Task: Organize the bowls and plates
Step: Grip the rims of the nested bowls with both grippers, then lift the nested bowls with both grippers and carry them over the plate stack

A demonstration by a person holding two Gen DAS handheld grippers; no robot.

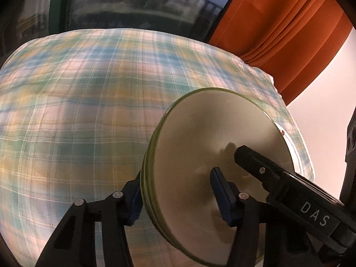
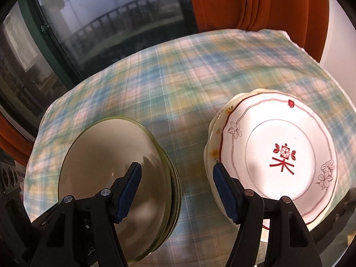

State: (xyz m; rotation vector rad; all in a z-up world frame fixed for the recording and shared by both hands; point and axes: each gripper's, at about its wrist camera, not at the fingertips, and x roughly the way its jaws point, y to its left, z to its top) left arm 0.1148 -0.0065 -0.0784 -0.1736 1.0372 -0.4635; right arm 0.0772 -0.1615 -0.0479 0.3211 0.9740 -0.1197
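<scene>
Left wrist view: left gripper [image 1: 178, 197] spread astride the rim of the green-rimmed bowl stack [image 1: 213, 166], presumably for steadying.

Right wrist view: right gripper [image 2: 176, 191] spread, empty, above tablecloth [image 2: 169, 84] between bowls and stacked patterned plates [image 2: 280, 155], sorted alike.

Home dining spot — plaid tablecloth [image 2: 178, 77], orange curtains [image 2: 244, 2], balcony window [image 2: 111, 22]

Both grippers spread wide by the olive plate stack

The left gripper [image 1: 178, 193] straddles the olive plate stack [image 1: 213, 155] rim with fingers parted; the right gripper [image 2: 176, 191] hovers just right of that stack, fingers apart, gripping nothing.
</scene>
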